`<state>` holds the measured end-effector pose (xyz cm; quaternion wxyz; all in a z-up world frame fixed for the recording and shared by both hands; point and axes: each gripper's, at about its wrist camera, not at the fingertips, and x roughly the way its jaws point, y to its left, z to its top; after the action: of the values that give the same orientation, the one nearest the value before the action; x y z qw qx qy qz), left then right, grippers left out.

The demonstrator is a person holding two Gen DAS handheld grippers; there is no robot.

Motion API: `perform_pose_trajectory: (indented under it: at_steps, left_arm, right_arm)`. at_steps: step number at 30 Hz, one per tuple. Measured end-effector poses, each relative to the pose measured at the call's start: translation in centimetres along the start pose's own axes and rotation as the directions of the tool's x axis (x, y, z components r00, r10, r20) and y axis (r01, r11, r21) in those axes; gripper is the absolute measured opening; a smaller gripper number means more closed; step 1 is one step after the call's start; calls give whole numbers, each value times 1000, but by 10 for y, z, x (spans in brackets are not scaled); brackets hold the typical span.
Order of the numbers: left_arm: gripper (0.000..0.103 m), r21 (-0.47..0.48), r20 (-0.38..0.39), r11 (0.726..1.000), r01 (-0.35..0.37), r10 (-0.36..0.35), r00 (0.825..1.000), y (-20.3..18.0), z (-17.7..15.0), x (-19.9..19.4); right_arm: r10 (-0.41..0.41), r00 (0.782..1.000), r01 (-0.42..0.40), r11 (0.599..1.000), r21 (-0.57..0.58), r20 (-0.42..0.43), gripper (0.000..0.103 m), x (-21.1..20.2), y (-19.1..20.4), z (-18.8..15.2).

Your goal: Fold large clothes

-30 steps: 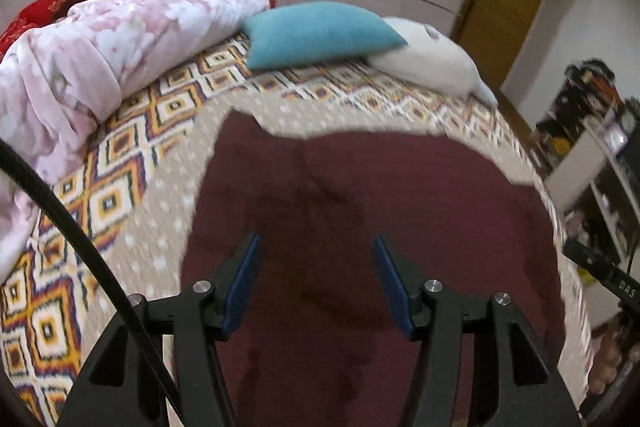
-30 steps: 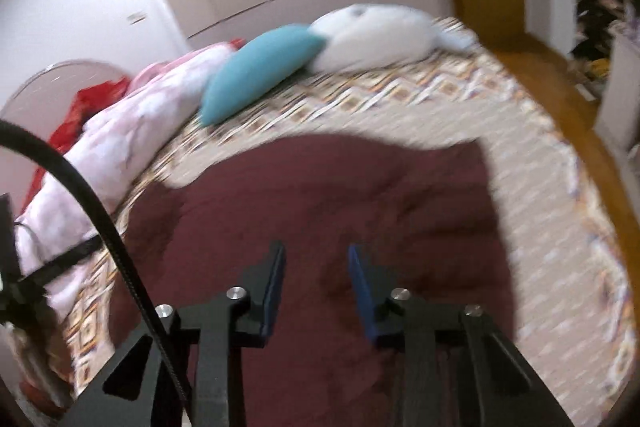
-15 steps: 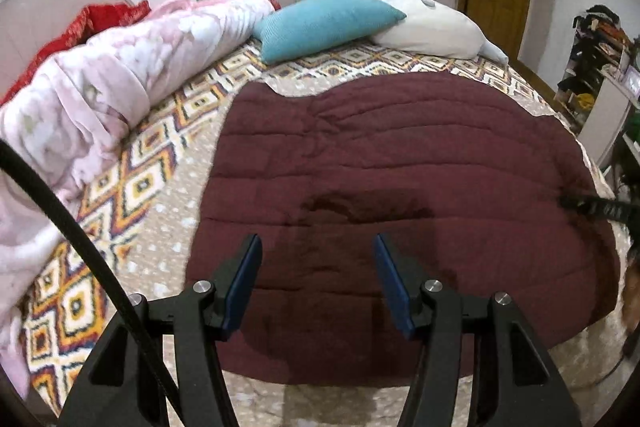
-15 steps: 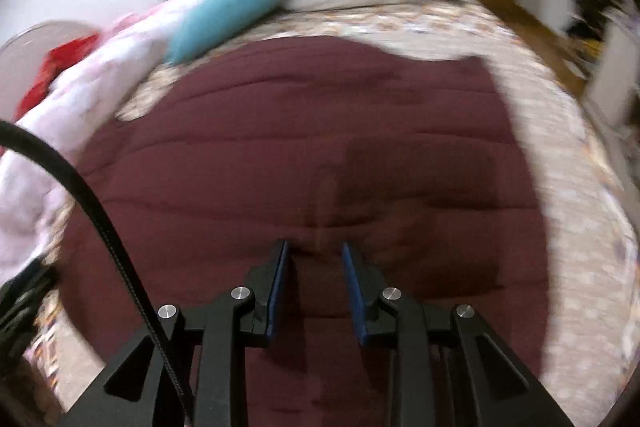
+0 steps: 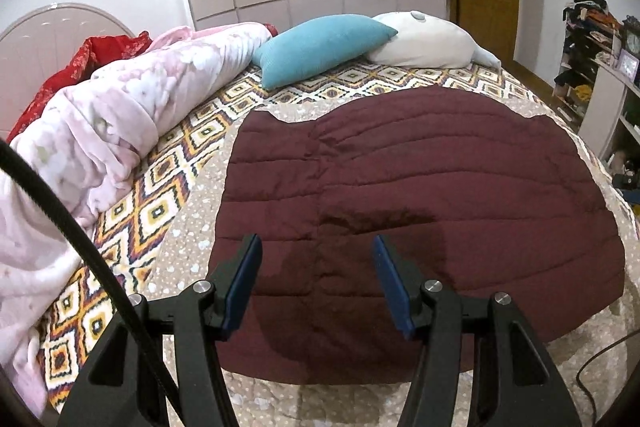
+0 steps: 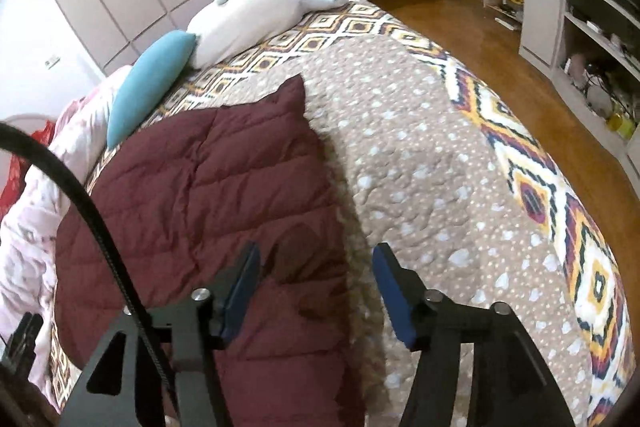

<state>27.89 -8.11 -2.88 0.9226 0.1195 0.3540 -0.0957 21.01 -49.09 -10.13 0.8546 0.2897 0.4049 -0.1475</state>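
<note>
A dark maroon quilted garment (image 5: 420,195) lies spread flat on the bed. My left gripper (image 5: 316,271) hovers open above its near edge, nothing between the blue pads. In the right wrist view the maroon garment (image 6: 208,195) fills the left half, and its right edge runs down the middle. My right gripper (image 6: 316,279) hangs over that right edge with its jaws opening wide; the pads press on nothing, and the cloth lies below them.
The bed carries a patterned bedspread (image 6: 460,163), a rolled pink blanket (image 5: 120,123) at left, a teal pillow (image 5: 320,47) and a white plush cushion (image 5: 424,43) at the far end. Cluttered shelves (image 6: 580,27) and wooden floor (image 6: 500,39) lie right of the bed.
My right gripper swung right from the garment's middle to its right edge and its jaws went from narrow to wide. My left gripper drew back slightly, staying open.
</note>
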Motion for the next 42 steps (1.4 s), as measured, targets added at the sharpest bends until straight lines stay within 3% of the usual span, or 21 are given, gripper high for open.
perform_pose_trajectory:
  at_steps: [5,8,12,16,21,22,23,25,28,29,30,32,33,34,37,38,42]
  left_arm:
    - [57,-19,-33,1000,-3,3,999,11,1,19]
    - [57,-96,-61,995,28,-34,998,36,5,34]
    - [60,-255,-104,962,101,-131,986,91,16,69]
    - [63,-331,-118,926,180,-230,966,132,27,103]
    - [68,-307,-180,902,304,-369,912,135,34,152]
    - [70,-305,-197,894,328,-396,897,133,33,161]
    - [71,-302,-227,881,363,-437,870,130,32,175]
    - [80,-305,-260,872,383,-463,847,126,29,193]
    - [92,-398,-275,797,455,-577,769,131,25,223]
    - [93,-450,-284,756,476,-626,726,132,22,235]
    - [93,-465,-284,742,483,-642,712,131,21,240]
    - [89,-433,-270,755,492,-629,729,122,25,237]
    - [75,-416,-255,758,502,-627,736,119,28,232]
    - [63,-392,-234,766,509,-618,750,115,32,222]
    - [45,-365,-183,771,522,-609,772,117,48,201]
    - [44,-364,-171,768,526,-611,773,118,53,197]
    - [43,-375,-134,762,528,-609,782,123,76,196]
  right_arm:
    - [42,999,-42,999,6,-6,77,11,4,1]
    - [60,998,-60,998,-11,-28,81,23,8,1]
    - [58,996,-59,998,-24,-66,82,49,11,4]
    - [80,993,-80,997,-1,-82,86,70,5,10]
    - [140,983,-135,990,51,-120,93,95,-3,17]
    - [152,981,-145,988,59,-124,95,100,-4,19]
    - [165,977,-158,985,67,-131,96,104,-5,20]
    - [210,965,-197,976,94,-159,98,114,-10,22]
    - [270,943,-251,961,120,-193,102,130,-14,26]
    - [285,937,-266,957,117,-201,103,134,-14,27]
    - [295,932,-279,955,103,-208,103,138,-12,29]
    - [297,931,-288,955,71,-212,100,143,-4,33]
    - [301,929,-296,954,55,-215,91,145,3,35]
    - [344,910,-340,939,60,-229,61,147,11,37]
    - [290,937,-294,956,7,-193,40,130,31,45]
    - [309,937,-312,950,9,-161,35,119,34,53]
    - [368,928,-365,930,53,-55,32,95,30,77]
